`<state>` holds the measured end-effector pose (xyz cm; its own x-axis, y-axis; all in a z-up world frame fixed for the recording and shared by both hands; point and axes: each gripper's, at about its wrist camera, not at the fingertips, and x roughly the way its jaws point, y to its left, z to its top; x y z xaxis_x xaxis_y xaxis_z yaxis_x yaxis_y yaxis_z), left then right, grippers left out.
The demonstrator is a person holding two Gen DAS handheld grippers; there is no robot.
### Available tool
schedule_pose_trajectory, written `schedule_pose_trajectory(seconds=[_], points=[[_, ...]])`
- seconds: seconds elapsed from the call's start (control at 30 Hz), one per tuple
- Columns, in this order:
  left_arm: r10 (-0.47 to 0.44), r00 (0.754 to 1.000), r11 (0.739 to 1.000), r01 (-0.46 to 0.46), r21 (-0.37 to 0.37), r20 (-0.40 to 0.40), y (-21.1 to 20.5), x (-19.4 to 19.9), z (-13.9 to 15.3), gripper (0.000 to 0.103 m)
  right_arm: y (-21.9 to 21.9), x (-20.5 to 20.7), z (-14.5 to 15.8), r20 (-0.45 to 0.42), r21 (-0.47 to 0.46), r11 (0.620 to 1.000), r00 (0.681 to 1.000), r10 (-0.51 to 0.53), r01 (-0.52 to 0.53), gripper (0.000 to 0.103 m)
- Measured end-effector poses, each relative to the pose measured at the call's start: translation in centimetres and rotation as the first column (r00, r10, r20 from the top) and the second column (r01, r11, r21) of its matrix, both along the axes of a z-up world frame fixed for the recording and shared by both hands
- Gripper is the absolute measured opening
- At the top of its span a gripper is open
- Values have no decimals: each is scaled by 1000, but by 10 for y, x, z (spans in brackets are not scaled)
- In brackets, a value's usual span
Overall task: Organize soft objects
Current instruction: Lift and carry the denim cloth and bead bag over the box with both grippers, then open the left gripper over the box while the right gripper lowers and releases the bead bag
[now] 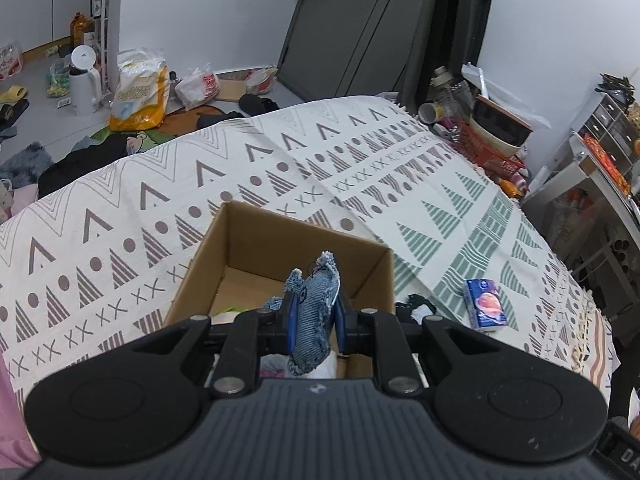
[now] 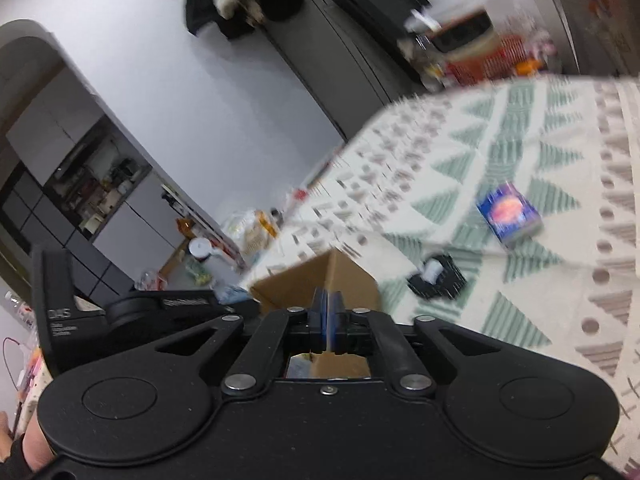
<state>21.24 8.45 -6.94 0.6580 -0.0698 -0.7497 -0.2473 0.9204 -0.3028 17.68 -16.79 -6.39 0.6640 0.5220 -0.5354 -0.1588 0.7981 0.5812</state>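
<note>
Over the cardboard box [image 1: 256, 240] the left gripper [image 1: 314, 318] pinched a denim toy [image 1: 312, 312], while the right gripper [image 2: 328, 314], beside it, was pressed together.

A box [image 1: 280, 264] sits on the cloth [image 1: 120, 208], a packet [image 1: 485, 302] to its right.

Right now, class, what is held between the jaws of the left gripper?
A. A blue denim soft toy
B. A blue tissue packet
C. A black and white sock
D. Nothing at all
A: in the left wrist view the left gripper is shut on the blue denim soft toy, holding it above the open cardboard box, while the blue tissue packet lies apart on the patterned cloth.
</note>
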Motion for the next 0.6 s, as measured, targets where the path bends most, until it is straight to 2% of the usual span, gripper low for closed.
schedule_pose_trajectory(seconds=[0.07,0.1,0.17,0.23,0.33,0.4,0.6], points=[[5,1000,1000,-5,-3,-10,4,3,-4,18,-8,5,-10,-58,3,999,998,-35,35,17],[8,1000,1000,-8,-5,-14,5,5,-6,18,-10,7,-15,-80,2,999,996,-48,48,26],[10,1000,1000,-10,-6,-19,8,7,-10,18,-11,9,-23,-103,-13,999,993,-54,53,33],[17,999,1000,-18,-8,-27,12,9,-14,18,-7,10,-32,-135,-27,998,989,-52,48,52],[28,999,1000,-28,-8,-43,16,11,-20,18,2,13,-46,-185,-47,998,982,-46,38,57],[29,998,1000,-29,-2,-48,19,11,-23,22,9,15,-57,-229,-50,998,973,-33,22,59],[36,997,999,-37,-7,-69,28,14,-26,32,26,21,-86,-309,-100,995,951,-30,-1,58]])
